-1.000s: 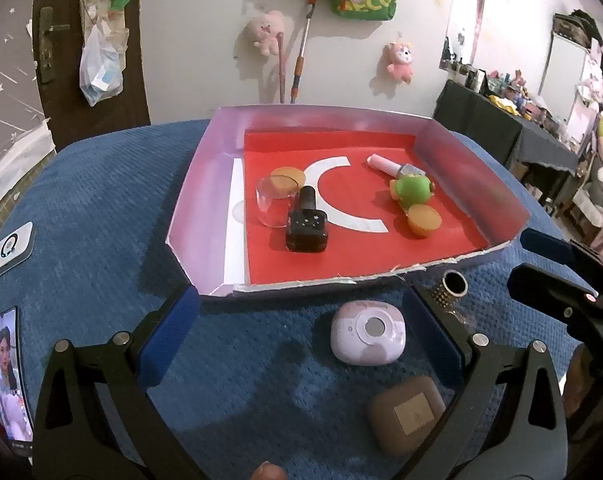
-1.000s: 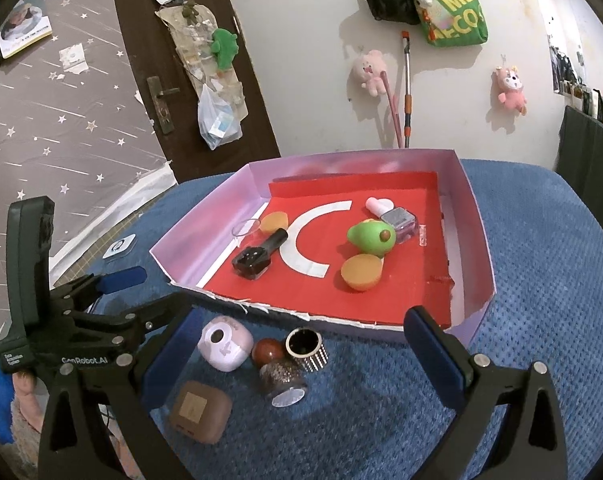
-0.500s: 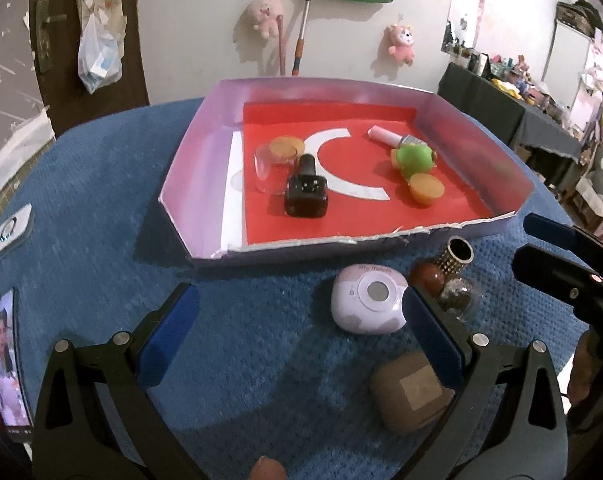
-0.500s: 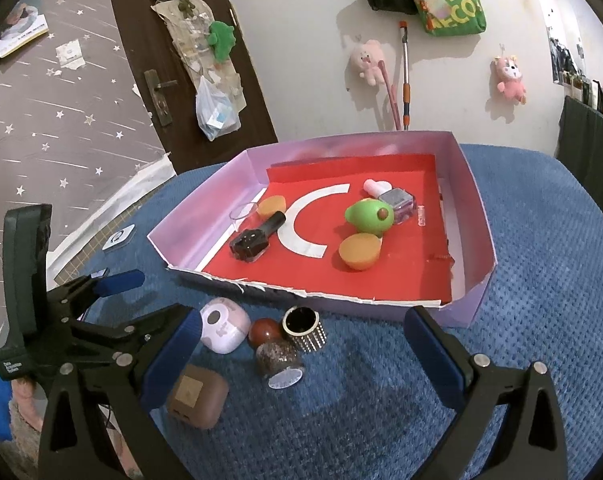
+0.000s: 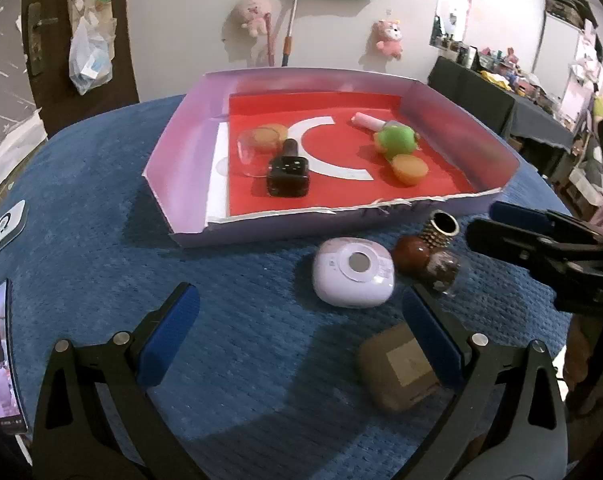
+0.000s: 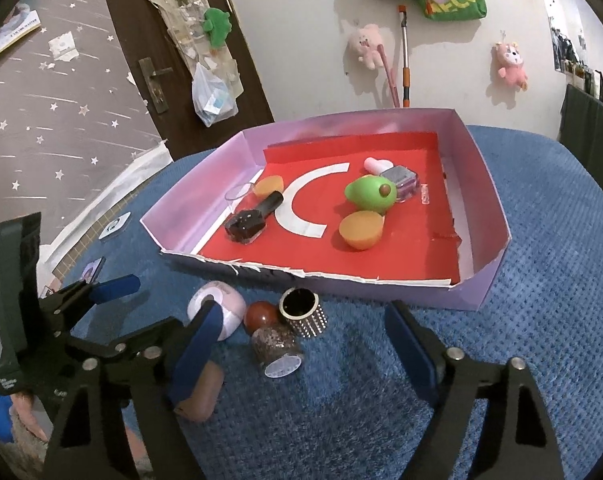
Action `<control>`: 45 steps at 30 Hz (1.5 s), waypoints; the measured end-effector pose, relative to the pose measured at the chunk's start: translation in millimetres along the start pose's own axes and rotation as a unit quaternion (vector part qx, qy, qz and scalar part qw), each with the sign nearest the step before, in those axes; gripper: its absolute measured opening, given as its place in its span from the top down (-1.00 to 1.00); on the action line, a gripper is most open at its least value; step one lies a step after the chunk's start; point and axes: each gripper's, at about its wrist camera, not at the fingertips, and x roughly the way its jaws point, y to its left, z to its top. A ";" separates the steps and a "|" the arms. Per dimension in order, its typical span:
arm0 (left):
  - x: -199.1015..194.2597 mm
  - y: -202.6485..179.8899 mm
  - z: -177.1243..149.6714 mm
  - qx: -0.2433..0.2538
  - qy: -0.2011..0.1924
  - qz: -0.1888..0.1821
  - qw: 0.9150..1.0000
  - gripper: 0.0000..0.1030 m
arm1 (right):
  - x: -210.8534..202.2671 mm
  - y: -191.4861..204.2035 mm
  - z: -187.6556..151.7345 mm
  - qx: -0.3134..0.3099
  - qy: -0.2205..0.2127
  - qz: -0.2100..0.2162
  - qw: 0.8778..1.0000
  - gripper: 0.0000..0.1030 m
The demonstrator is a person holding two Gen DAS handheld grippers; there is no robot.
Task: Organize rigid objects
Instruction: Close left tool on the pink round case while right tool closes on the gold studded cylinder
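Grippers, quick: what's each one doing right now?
Left gripper: open, holding nothing.
Right gripper: open, holding nothing.

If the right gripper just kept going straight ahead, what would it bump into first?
Probably the glitter jar lying on the blue cloth, with the studded ring just behind it. The open right gripper points at that cluster, though depth is hard to judge.
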 end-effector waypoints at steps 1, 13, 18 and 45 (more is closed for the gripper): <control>-0.8 -1.5 -0.6 0.002 -0.001 -0.003 1.000 -0.98 | 1.0 -0.3 -0.5 0.000 0.001 -0.002 1.000 -0.56; 12.7 -9.0 0.8 0.008 0.013 -0.012 1.000 -0.65 | 17.2 -5.5 -2.9 0.003 0.023 -0.015 1.000 -0.30; 20.0 -11.7 3.4 0.010 0.017 -0.008 1.000 -0.65 | 22.8 -4.9 -0.3 -0.001 0.024 -0.019 1.000 -0.30; 36.1 -16.3 6.1 0.003 0.033 -0.029 0.999 -0.01 | 42.0 4.5 -2.2 -0.002 0.042 -0.022 0.999 0.40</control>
